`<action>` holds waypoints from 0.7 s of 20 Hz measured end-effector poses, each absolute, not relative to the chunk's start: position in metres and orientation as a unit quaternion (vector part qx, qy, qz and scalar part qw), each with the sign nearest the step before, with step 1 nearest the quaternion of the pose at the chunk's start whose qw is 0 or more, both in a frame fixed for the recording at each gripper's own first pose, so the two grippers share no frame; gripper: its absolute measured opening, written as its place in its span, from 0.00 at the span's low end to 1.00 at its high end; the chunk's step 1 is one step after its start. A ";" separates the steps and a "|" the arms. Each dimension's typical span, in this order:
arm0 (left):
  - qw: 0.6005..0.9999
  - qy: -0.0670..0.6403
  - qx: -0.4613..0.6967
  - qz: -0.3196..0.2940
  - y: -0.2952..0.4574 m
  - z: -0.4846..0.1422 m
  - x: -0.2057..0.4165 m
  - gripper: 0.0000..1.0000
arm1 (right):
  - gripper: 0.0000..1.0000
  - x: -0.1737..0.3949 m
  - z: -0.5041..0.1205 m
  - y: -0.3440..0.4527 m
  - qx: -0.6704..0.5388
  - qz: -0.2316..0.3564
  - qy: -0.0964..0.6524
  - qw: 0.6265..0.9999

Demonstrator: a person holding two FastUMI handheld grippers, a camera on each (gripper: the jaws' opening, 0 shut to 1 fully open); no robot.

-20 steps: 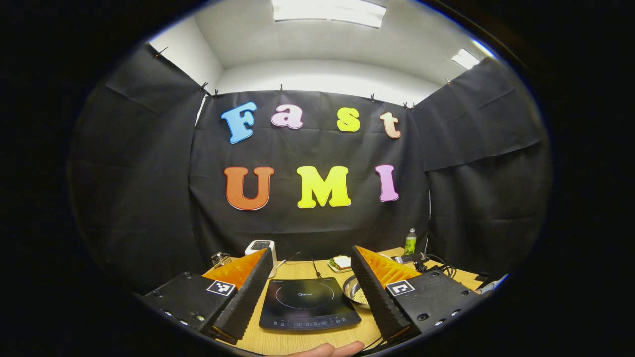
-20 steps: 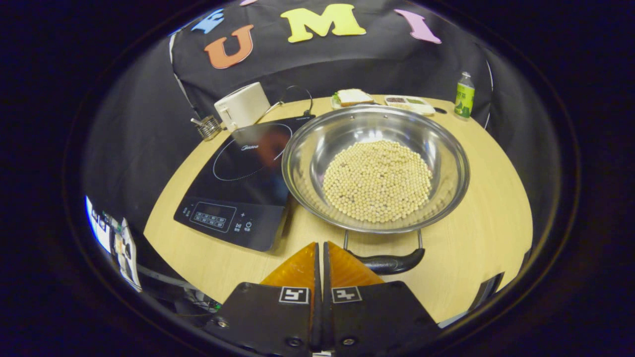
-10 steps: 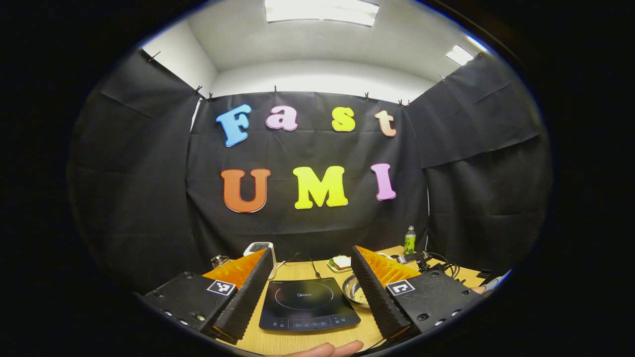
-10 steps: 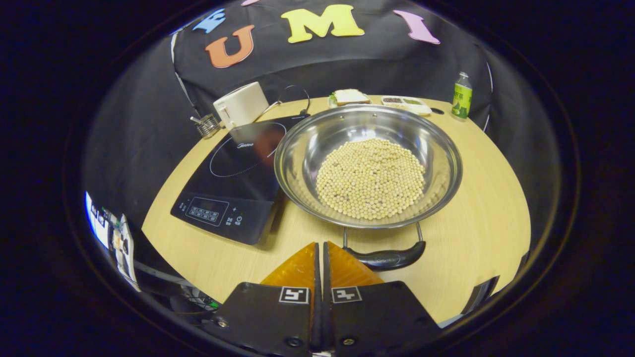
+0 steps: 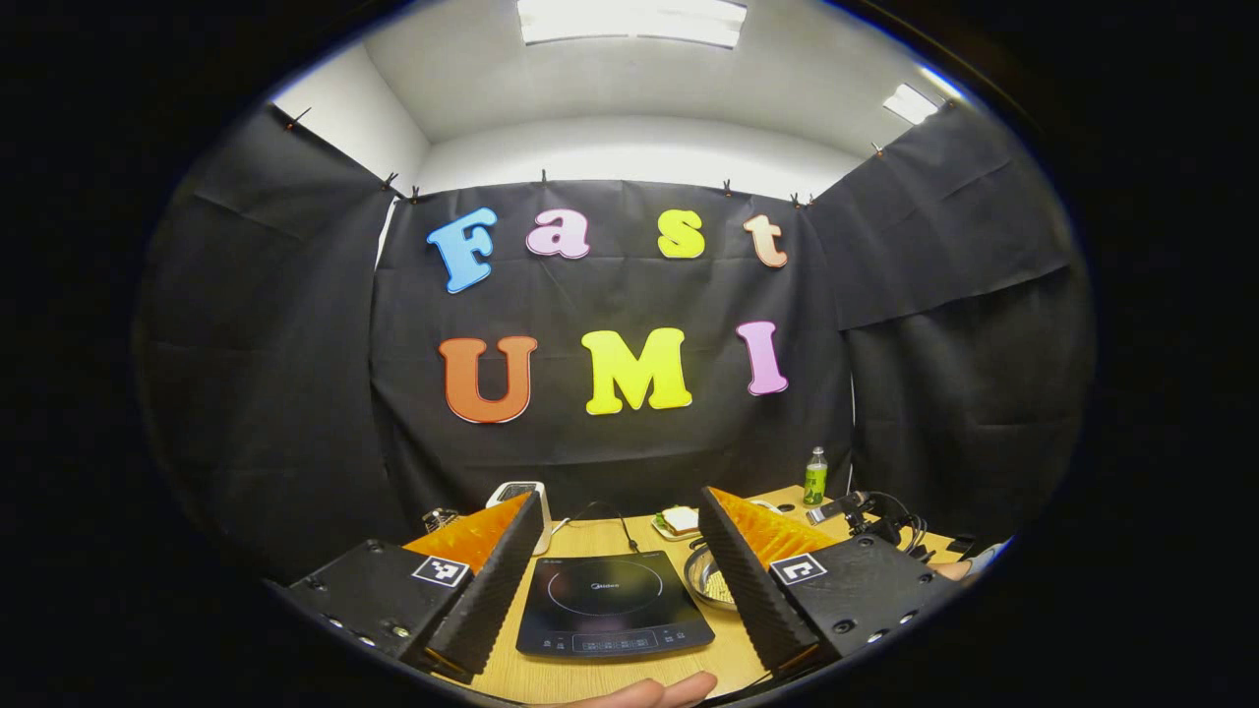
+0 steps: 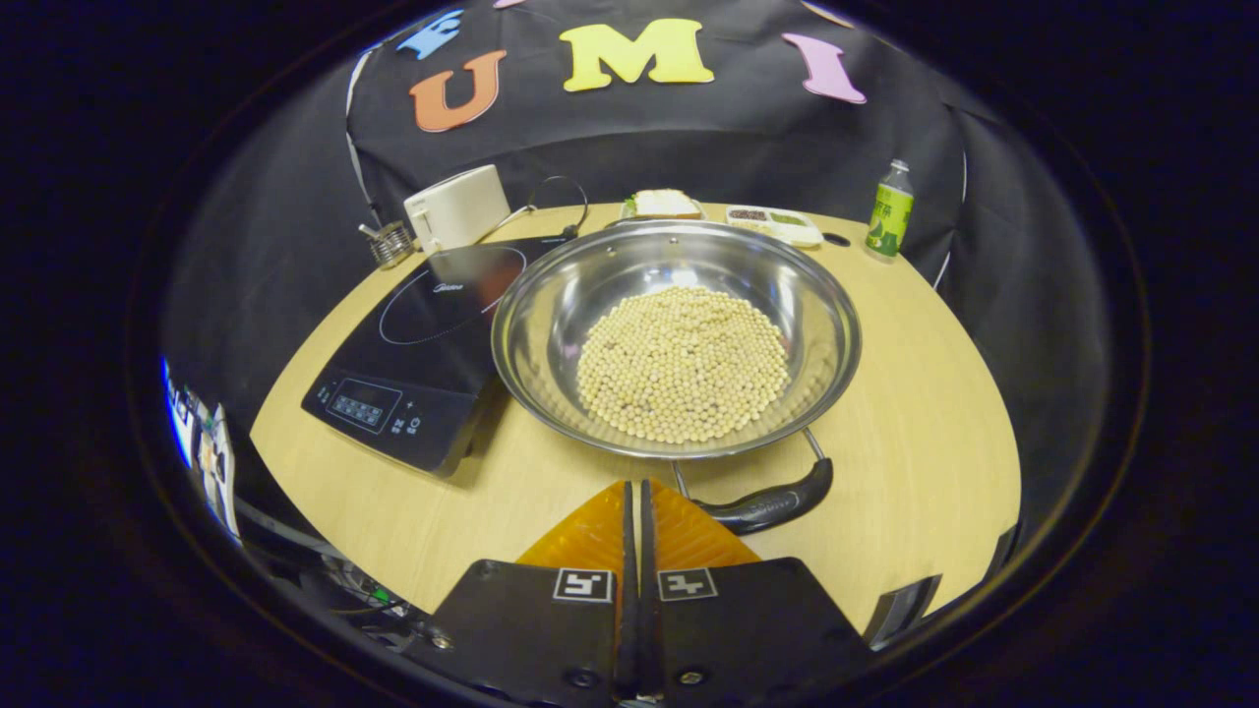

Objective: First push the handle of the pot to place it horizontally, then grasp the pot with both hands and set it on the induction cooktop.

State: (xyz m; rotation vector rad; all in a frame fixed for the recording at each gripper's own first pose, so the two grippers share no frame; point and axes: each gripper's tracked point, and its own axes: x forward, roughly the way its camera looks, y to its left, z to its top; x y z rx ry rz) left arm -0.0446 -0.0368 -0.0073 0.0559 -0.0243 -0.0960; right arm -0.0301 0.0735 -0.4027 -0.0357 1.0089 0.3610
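Pot (image 6: pixel 677 339) of beans sits on table (image 6: pixel 925 413), cooktop (image 6: pixel 423 344) at its 9 o'clock, handle (image 6: pixel 772 503) at 5. Right gripper (image 6: pixel 635 501) clenched empty, seemingly just off handle. Left gripper (image 5: pixel 620 521) spread wide.

Bright ceiling panels (image 5: pixel 629 20) light both sharp views evenly, glare gleams inside the pot (image 6: pixel 679 334) (soft shadows beneath), and fisheye bending curves the edges.
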 end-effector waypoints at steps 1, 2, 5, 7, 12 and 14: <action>0.998 -0.014 0.027 -0.048 -0.037 -0.006 -0.044 0.95 | 0.04 -0.029 -0.403 0.069 -0.021 0.170 0.479 0.861; 0.998 -0.015 0.025 -0.049 -0.037 -0.005 -0.044 0.96 | 0.00 -0.027 -0.404 0.064 -0.025 0.168 0.477 0.862; 0.998 -0.021 0.019 -0.054 -0.038 0.004 -0.043 0.96 | 0.04 -0.020 -0.405 0.046 -0.044 0.154 0.476 0.865; 0.998 -0.021 0.021 -0.048 -0.034 0.005 -0.045 0.95 | 0.00 -0.014 -0.407 0.036 -0.050 0.147 0.475 0.866; 0.999 -0.020 0.018 -0.047 -0.035 0.006 -0.043 0.96 | 0.04 0.003 -0.410 0.012 -0.047 0.128 0.468 0.873; 0.999 -0.020 0.015 -0.045 -0.034 0.006 -0.042 0.95 | 0.04 0.008 -0.412 0.003 -0.049 0.123 0.467 0.874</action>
